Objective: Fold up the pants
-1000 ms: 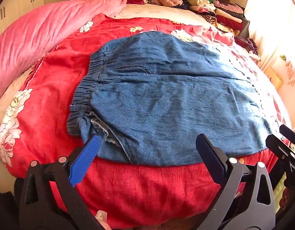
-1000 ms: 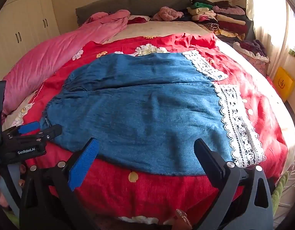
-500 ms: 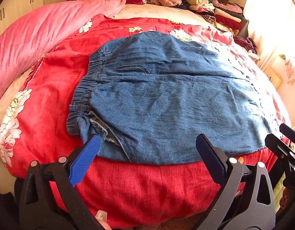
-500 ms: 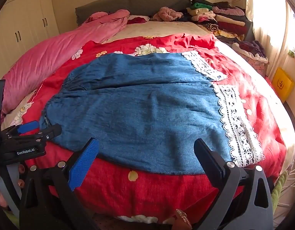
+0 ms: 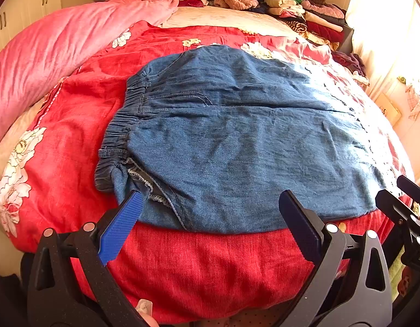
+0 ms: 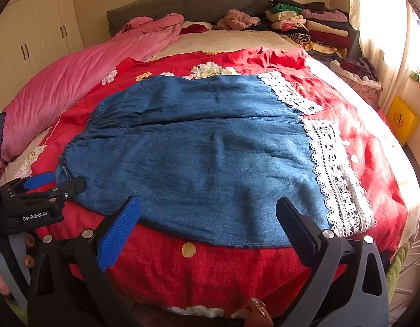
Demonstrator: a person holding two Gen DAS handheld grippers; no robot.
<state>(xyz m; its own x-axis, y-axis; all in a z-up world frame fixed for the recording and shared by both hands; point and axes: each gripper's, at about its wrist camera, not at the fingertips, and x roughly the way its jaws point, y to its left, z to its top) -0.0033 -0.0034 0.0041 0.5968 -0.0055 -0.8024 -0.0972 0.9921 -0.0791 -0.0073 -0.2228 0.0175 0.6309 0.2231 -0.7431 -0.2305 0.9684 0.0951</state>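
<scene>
On red floral bedspread point(image 6: 237, 269): denim pants point(image 6: 210, 160) spread flat, waistband to left, white lace hems point(image 6: 338, 174) to right. Near front edge of pants: left gripper point(image 5: 210, 212) with fingers apart, holding nothing; right gripper point(image 6: 207, 218) likewise wide apart, empty.

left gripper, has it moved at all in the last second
No. In the right wrist view the left gripper sits at the same spot by the pants' waistband corner.

Cream wardrobe point(image 6: 32, 41), grey headboard point(image 6: 188, 2), sunlit curtain point(image 6: 384, 27) at right.
</scene>
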